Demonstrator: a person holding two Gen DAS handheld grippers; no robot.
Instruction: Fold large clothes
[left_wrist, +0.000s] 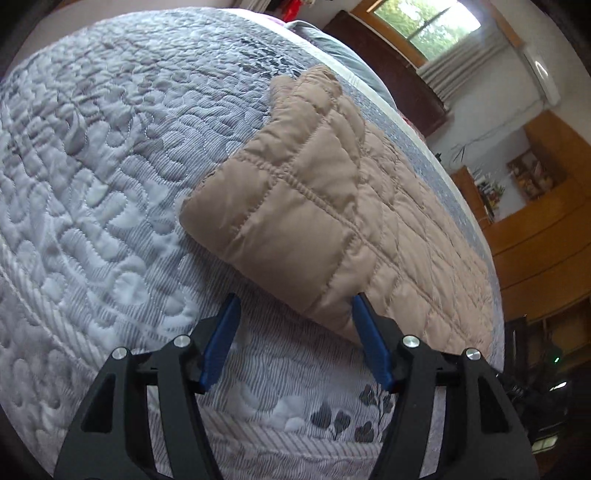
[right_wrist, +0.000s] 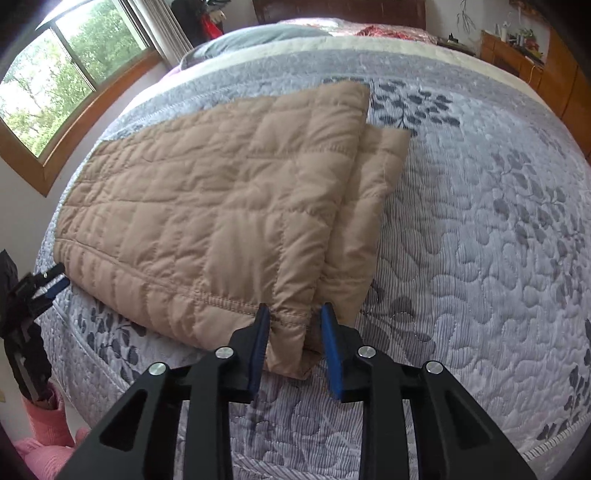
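A tan quilted jacket (left_wrist: 332, 206) lies folded flat on the grey quilted bedspread (left_wrist: 92, 184). My left gripper (left_wrist: 295, 306) is open, its blue fingers (left_wrist: 221, 339) on either side of the jacket's near corner, just short of it. In the right wrist view the jacket (right_wrist: 207, 206) lies with a sleeve (right_wrist: 369, 206) sticking out from under its right edge. My right gripper (right_wrist: 293, 317) is open, with the jacket's near right corner between its blue fingers (right_wrist: 330, 347). The left gripper also shows at the far left of that view (right_wrist: 48, 286).
The bedspread (right_wrist: 480, 240) stretches wide to the right of the jacket. A window (right_wrist: 55, 81) is at the left, a grey pillow (right_wrist: 266, 37) and dark headboard at the far end, wooden cabinets (left_wrist: 535, 240) beside the bed. Pink fabric (right_wrist: 48, 435) lies on the floor.
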